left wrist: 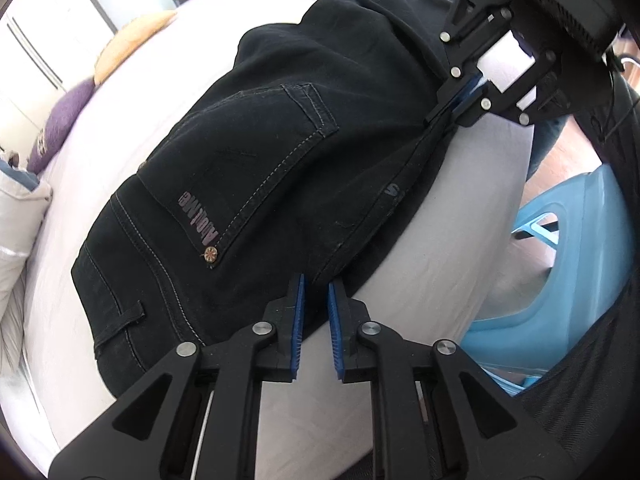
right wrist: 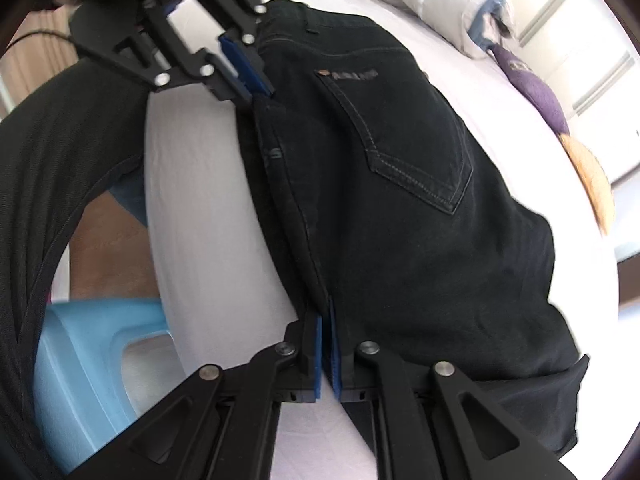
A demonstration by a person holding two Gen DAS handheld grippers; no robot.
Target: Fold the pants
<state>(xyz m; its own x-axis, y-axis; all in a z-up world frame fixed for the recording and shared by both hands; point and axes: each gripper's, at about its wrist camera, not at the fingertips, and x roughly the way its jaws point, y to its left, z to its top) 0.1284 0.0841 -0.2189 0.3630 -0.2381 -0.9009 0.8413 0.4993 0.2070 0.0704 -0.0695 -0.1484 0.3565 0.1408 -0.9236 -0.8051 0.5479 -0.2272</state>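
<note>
Pants: black denim, folded into a thick bundle, lay on a white bed sheet near the mattress edge. Back pocket up, pale contrast stitching, small round rivet, printed lettering along the pocket top.

Left gripper: black frame, ribbed blue pads, stood at the bundle's near edge. Jaws slightly parted; a narrow gap showed between the pads, with no cloth pinched in it.

Right gripper: same build, at the other end of that edge. Pads almost together on the hem seam; the cloth edge ran into the slit between them.

Light blue plastic stool: beside the bed, smooth, with a cut-out opening.

Pillows: purple and tan, at the far side.
</note>
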